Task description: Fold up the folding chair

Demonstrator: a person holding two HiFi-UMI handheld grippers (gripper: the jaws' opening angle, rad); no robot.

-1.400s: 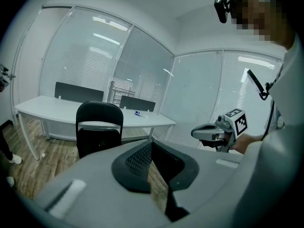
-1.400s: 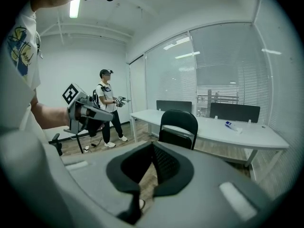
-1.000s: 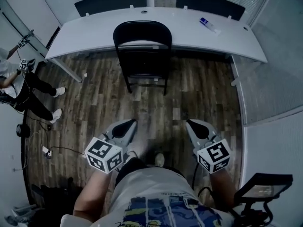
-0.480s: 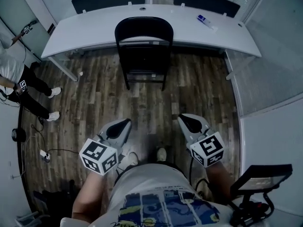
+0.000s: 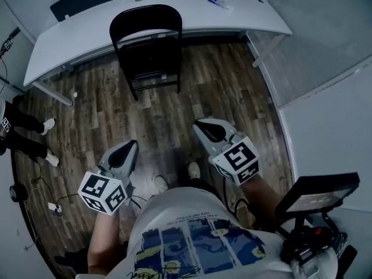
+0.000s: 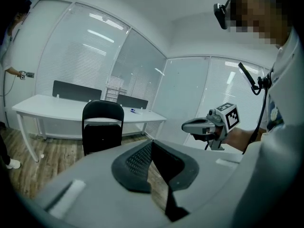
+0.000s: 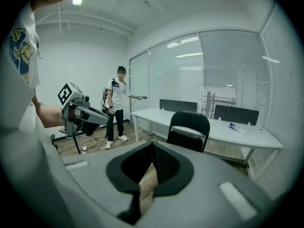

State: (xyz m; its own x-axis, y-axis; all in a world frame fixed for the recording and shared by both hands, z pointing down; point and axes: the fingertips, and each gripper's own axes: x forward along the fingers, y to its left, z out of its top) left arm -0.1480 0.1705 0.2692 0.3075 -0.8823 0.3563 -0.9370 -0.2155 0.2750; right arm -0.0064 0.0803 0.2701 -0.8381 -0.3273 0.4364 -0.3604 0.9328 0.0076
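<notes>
The black folding chair (image 5: 148, 45) stands unfolded on the wood floor, its back against the white desk (image 5: 87, 36). My left gripper (image 5: 132, 145) is shut and empty, low at the left and well short of the chair. My right gripper (image 5: 199, 124) is also shut and empty, a little nearer the chair and to its right. The left gripper view shows the chair (image 6: 102, 126) beyond its closed jaws, with the right gripper (image 6: 205, 125) off to the side. In the right gripper view the chair (image 7: 188, 130) sits ahead and the left gripper (image 7: 81, 115) is at the left.
A small blue-and-white object (image 5: 220, 2) lies on the desk. A person (image 7: 116, 109) stands by the desk's left end. Cables and a plug (image 5: 49, 205) lie on the floor at the left. Glass partitions run along the right, and a stand-mounted device (image 5: 317, 193) is at the lower right.
The view has swung, so chair and desk now sit further left. My right gripper has moved up the picture toward the chair, and the left has drifted left. Both jaws stayed shut.
</notes>
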